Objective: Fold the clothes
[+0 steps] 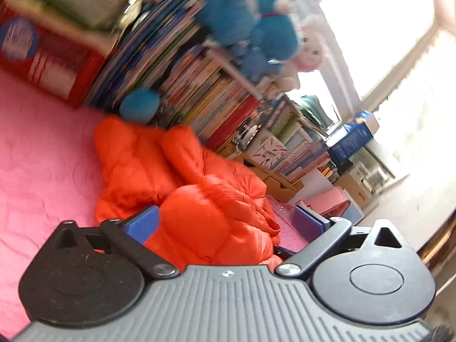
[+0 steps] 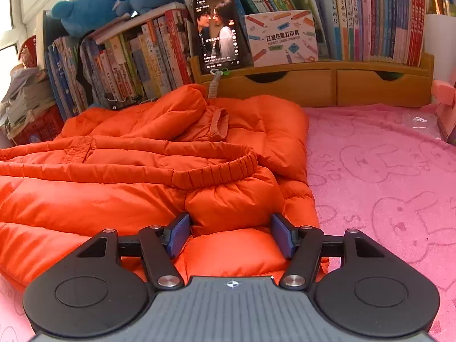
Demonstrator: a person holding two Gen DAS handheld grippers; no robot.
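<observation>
1. Gripping a puffy fold of the orange jacket (image 2: 159, 171), the right gripper (image 2: 230, 235) has both pads pressed into the padding at the jacket's near right edge; its jaws stand half closed on it.
2. The jacket lies crumpled on the pink blanket (image 2: 384, 171), its long axis running leftward from that gripper, along the row of books (image 2: 370, 14).
3. The left gripper (image 1: 228, 225) hovers wide open, holding nothing; the jacket bulges between its pads without being pinched, so the right hand is the one engaged.

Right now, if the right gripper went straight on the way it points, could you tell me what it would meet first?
The right gripper would most likely meet the puffy fold of the orange jacket bulging between its fingers; the pads look already pressed against it.
</observation>
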